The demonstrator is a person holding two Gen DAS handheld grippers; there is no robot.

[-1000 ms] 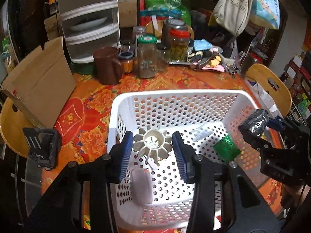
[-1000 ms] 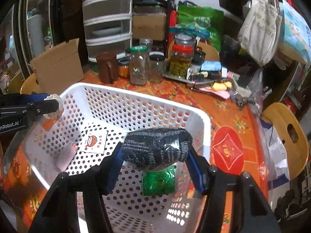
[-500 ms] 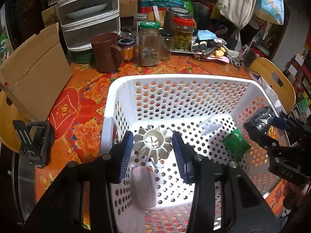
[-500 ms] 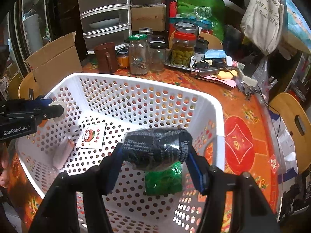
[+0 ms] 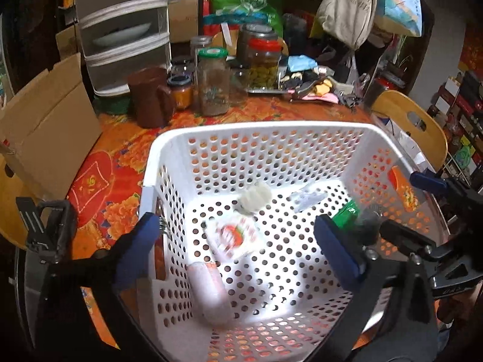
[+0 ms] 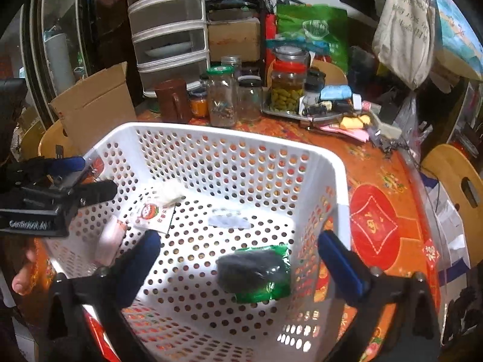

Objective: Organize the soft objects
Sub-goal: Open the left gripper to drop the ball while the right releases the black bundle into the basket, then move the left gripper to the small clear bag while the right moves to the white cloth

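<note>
Two hand-held grippers, left (image 5: 238, 247) and right (image 6: 240, 259), gape empty over the white basket (image 6: 229, 134); its dark knitted bundle (image 6: 252, 270) looks light, squashy, best pinched mid-body.

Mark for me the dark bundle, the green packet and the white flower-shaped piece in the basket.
dark bundle (image 6: 252, 270), right wrist view, middle of its top.
green packet (image 6: 265, 294), right wrist view, exposed lower edge.
white flower-shaped piece (image 5: 255, 200), left wrist view, its centre.
</note>
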